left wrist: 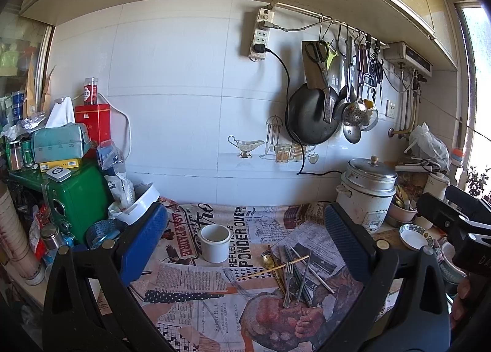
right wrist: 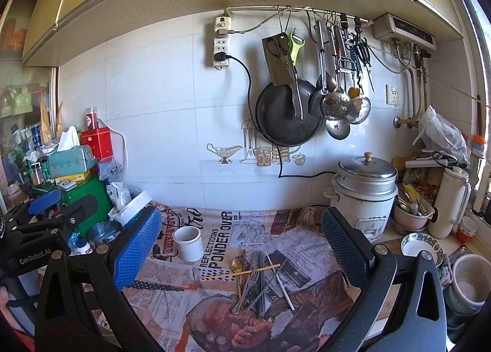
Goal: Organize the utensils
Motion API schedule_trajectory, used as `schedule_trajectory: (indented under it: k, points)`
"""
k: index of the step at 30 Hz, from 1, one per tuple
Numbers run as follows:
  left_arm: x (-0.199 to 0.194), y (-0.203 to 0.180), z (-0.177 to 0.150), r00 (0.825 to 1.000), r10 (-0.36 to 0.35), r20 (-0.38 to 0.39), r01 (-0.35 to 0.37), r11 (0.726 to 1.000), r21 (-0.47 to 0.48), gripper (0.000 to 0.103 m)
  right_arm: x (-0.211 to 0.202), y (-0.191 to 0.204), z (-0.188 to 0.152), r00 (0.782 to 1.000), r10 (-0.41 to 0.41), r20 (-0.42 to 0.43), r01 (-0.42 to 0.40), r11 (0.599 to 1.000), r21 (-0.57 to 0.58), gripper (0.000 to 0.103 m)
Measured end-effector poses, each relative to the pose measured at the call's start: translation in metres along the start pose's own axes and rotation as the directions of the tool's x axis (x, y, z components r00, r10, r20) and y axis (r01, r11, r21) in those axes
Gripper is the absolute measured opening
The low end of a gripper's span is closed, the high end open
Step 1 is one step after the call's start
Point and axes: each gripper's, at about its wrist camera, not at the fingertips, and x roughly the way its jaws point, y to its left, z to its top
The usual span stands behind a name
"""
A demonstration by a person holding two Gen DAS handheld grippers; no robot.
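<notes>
A loose pile of utensils [left wrist: 291, 272] lies on the newspaper-print cloth: a fork, a gold spoon, several chopsticks. It also shows in the right wrist view [right wrist: 257, 278]. A white cylindrical cup [left wrist: 214, 243] stands empty to the pile's left; it shows in the right wrist view too [right wrist: 188, 243]. My left gripper [left wrist: 245, 247] is open and empty, held above the cloth just short of the cup and pile. My right gripper [right wrist: 242, 247] is open and empty, a little back from the pile. Each gripper shows at the edge of the other's view.
A rice cooker [right wrist: 363, 189] stands at the back right, with bowls and a thermos [right wrist: 449, 201] beside it. A green box [left wrist: 76, 198], tissue box and tins crowd the left. A wok [right wrist: 285, 115] and ladles hang on the wall.
</notes>
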Motion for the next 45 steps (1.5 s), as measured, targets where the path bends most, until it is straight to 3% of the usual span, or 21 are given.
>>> schedule_trajectory:
  k: [20, 33, 40, 45]
  points:
    - [0.021, -0.006, 0.002, 1.0, 0.014, -0.003, -0.014, 1.0, 0.007, 0.103, 0.02, -0.008, 0.001, 1.0, 0.018, -0.013, -0.018, 1.0, 0.006, 0.103]
    - [0.103, -0.026, -0.003, 0.994, 0.014, -0.105, -0.011, 1.0, 0.026, 0.103, 0.088, -0.041, -0.01, 0.991, -0.008, -0.133, 0.009, 1.0, 0.001, 0.103]
    - [0.178, -0.034, -0.026, 0.972, -0.011, -0.234, 0.006, 1.0, -0.023, 0.103, 0.148, -0.069, -0.035, 0.96, -0.07, -0.271, 0.06, 0.997, -0.045, 0.103]
    - [0.238, -0.034, -0.06, 0.933, 0.012, -0.359, -0.022, 1.0, -0.023, 0.102, 0.195, -0.091, -0.065, 0.91, -0.103, -0.401, 0.082, 0.994, -0.07, 0.103]
